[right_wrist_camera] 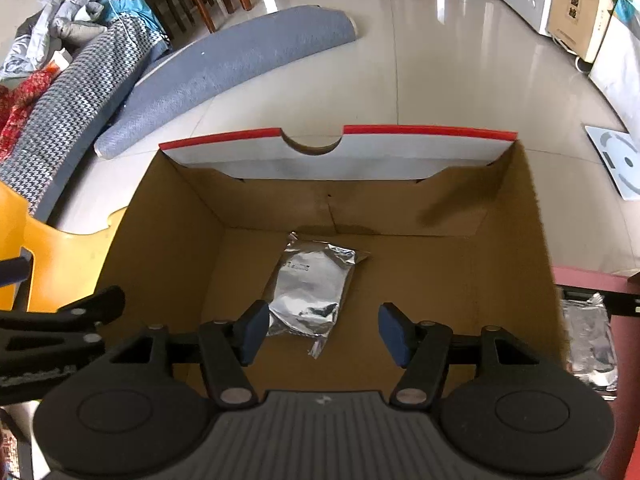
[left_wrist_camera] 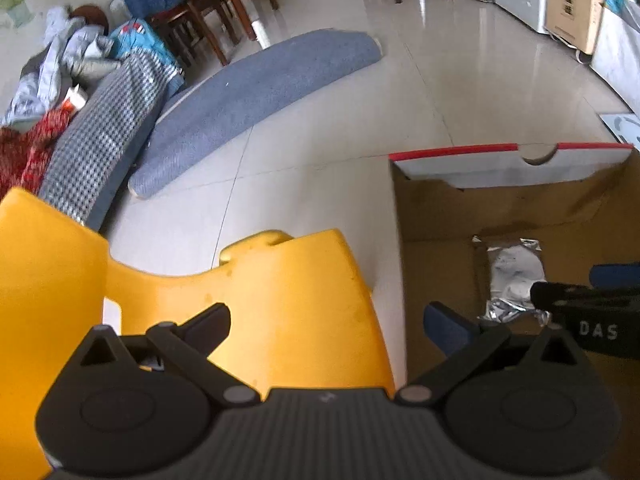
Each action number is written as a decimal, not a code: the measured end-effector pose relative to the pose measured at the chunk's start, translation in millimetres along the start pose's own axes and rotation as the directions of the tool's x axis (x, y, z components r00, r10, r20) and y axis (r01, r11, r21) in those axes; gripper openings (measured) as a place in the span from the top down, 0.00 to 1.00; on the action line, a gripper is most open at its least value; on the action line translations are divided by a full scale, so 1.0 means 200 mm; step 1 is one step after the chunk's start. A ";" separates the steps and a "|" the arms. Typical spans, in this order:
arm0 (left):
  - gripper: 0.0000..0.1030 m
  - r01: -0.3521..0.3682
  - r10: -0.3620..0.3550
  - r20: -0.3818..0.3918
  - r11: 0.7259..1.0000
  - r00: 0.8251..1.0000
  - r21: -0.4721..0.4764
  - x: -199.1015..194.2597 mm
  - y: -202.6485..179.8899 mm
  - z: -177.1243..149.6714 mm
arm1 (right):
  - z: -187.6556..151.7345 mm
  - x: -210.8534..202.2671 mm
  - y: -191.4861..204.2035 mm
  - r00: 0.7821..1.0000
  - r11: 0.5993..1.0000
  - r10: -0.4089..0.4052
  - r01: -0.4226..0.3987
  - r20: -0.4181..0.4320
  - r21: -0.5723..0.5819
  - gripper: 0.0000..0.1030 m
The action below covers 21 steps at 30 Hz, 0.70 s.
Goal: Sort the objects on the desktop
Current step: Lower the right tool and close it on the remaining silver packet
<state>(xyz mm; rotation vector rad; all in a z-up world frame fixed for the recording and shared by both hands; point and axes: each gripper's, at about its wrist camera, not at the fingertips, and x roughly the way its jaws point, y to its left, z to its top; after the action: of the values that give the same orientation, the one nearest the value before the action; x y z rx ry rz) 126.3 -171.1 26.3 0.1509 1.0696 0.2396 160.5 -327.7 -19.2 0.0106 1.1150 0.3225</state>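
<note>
— Silver pouch (right_wrist_camera: 310, 294) lies on the floor of the cardboard box (right_wrist_camera: 184, 232), centre of the right wrist view. One item sorted, I'd judge.

— What's left?

— Another foil pack (right_wrist_camera: 590, 344) sits outside, lower right.

— And the hand-held grippers?

— Right hand-held gripper (right_wrist_camera: 320, 330) hangs spread above the pouch, holding nothing. Left hand-held gripper (left_wrist_camera: 332, 320) is wide apart too, empty, over the yellow chair (left_wrist_camera: 288, 280).

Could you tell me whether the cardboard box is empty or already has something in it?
Not empty: one silver foil pouch lies flat on the floor of the open cardboard box; the rest of the floor is bare.
</note>
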 end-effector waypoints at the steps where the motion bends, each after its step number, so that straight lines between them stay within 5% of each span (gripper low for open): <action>1: 0.00 0.007 -0.007 -0.008 1.000 1.000 -0.009 0.01 0.01 0.00 | 0.00 0.02 0.01 1.000 1.000 -0.002 0.002 -0.004 0.007 0.33; 21: 0.00 0.014 -0.014 -0.056 1.000 0.998 -0.010 0.04 0.04 -0.05 | -0.01 0.22 0.11 0.998 0.998 -0.059 0.059 -0.020 -0.016 0.28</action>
<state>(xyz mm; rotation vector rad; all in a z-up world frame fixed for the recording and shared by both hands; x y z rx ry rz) 120.9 -160.6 16.2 0.1287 1.1248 0.2372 170.3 -296.0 -55.7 -0.0392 1.1306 0.2792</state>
